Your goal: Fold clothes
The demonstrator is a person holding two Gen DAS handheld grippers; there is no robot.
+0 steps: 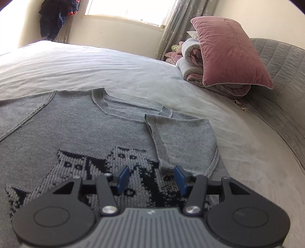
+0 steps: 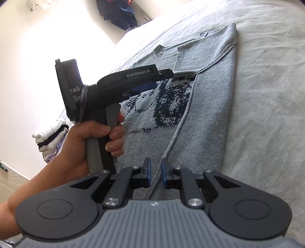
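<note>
A grey knit sweater (image 1: 76,124) with a dark woven picture lies flat, front up, on the bed sheet (image 1: 114,66). One sleeve (image 1: 183,137) is folded across its chest, and the ribbed cuff (image 1: 160,145) ends just ahead of my left gripper (image 1: 151,171). That gripper is open, with nothing pressed between its blue pads. In the right wrist view a hand (image 2: 91,137) holds the left gripper (image 2: 164,80) low over the sweater (image 2: 209,105). My right gripper (image 2: 156,169) is near the sweater's lower part. Its jaws are almost closed, with a raised edge of the knit (image 2: 171,143) running between them.
A pink pillow (image 1: 228,53) leans on a rolled duvet (image 1: 190,63) against the grey quilted headboard (image 1: 276,76). Dark clothes (image 1: 55,17) hang by the window (image 1: 129,9). A pile of white folded clothes (image 2: 51,139) sits beyond the bed's edge.
</note>
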